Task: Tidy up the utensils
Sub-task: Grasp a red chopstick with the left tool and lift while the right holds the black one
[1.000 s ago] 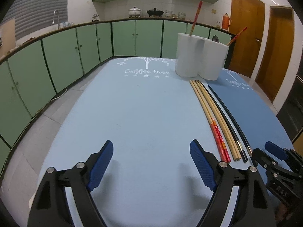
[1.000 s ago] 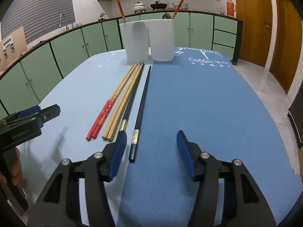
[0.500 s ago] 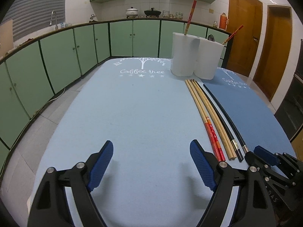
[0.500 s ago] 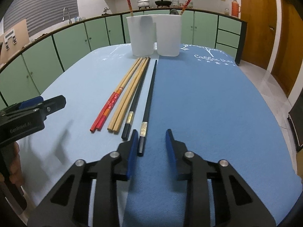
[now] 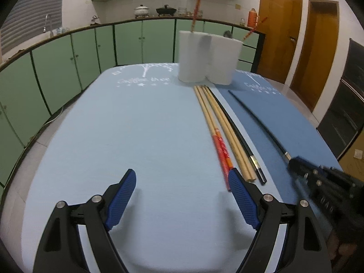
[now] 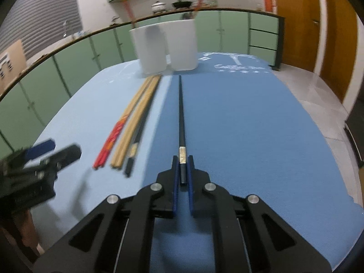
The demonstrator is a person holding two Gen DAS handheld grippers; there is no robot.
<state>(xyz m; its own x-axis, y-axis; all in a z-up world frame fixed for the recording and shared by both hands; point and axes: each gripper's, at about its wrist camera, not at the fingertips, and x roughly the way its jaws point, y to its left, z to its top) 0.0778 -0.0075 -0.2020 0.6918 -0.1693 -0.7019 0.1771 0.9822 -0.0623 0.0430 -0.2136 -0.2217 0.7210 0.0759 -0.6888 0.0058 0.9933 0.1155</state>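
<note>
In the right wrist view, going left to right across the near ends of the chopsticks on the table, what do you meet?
Left gripper → red-ended chopsticks → plain bamboo chopsticks → loose black chopstick → black chopstick clamped in the right gripper.

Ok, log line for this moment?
right claw: just closed on black chopstick | left claw: open, empty | other chopsticks: on table

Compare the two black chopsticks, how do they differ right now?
The black chopstick on the dark blue mat is clamped at its near end by the right gripper, lying apart; the other black chopstick lies free on the light blue mat, against the bamboo chopsticks. Both are black with a metallic band, pointing toward the white holders.
</note>
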